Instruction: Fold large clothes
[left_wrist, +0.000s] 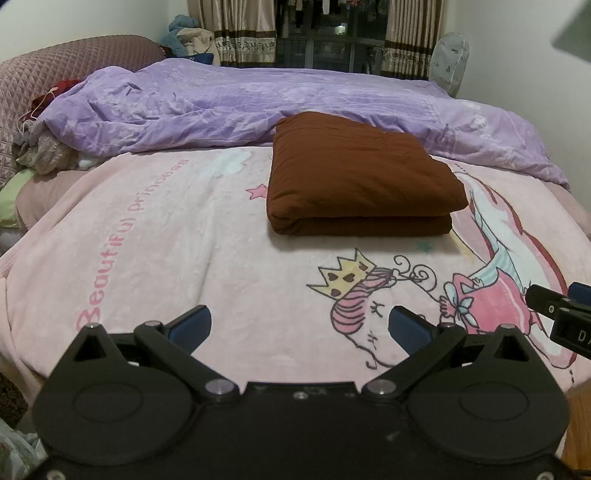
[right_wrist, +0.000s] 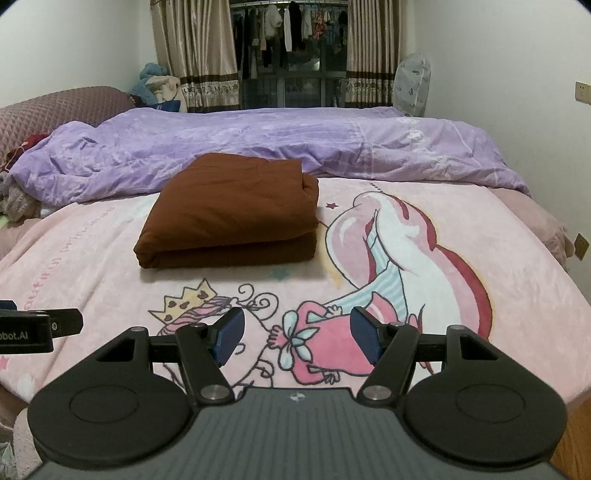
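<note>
While the folded brown garment lies mid-frame on the pink blanket, just before the purple duvet, the left gripper and right gripper hover low in frame, jaws apart and empty.
</note>
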